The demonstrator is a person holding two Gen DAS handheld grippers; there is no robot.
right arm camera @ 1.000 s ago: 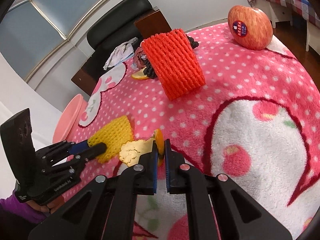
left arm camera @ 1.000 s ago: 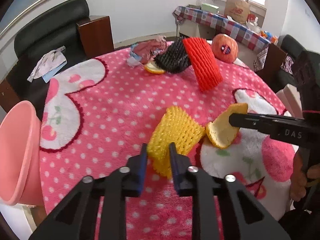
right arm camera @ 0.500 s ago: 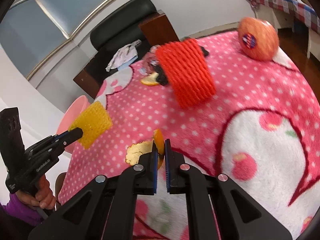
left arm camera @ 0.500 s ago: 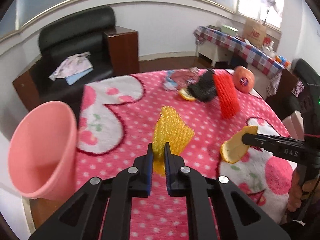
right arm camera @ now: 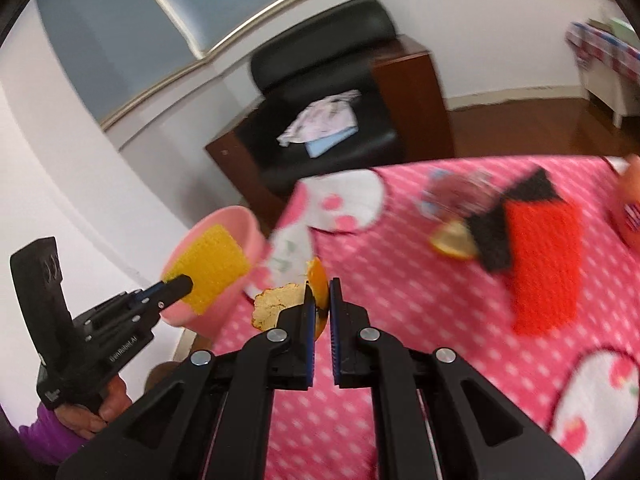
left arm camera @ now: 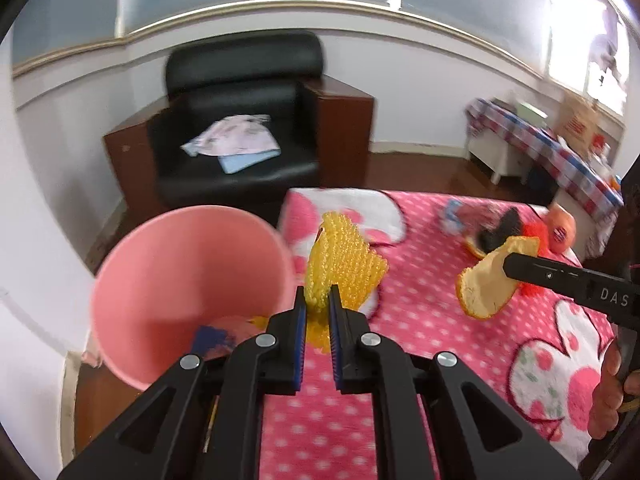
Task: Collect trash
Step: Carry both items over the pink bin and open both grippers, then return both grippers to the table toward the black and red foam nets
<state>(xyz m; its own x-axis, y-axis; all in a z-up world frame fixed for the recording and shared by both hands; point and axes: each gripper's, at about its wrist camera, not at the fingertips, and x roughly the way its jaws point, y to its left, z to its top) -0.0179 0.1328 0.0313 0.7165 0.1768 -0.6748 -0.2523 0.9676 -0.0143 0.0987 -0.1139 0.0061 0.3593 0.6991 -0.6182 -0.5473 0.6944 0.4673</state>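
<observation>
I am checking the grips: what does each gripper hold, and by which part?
The left gripper holds the yellow foam net by its lower edge. The right gripper holds the orange peel by its rim.

I count three foam fruit nets: one yellow (left arm camera: 340, 264), one red (right arm camera: 544, 264) and one black (right arm camera: 516, 216). Orange peel comes to two pieces: one large piece (left arm camera: 488, 280) and one smaller piece (right arm camera: 450, 240) lying on the bench (left arm camera: 420, 320). One pink bin (left arm camera: 188, 280). One apple (left arm camera: 560, 228) with a sticker. One crumpled wrapper (right arm camera: 452, 192), blurred. Two sets of tongs, left (left arm camera: 318, 304) and right (right arm camera: 319, 292). One black armchair (left arm camera: 240, 120), carrying a small pile of cloth or paper (left arm camera: 236, 142); I cannot count the pieces. One side table with a checked cloth (left arm camera: 540, 148); its contents are too blurred to tally.
</observation>
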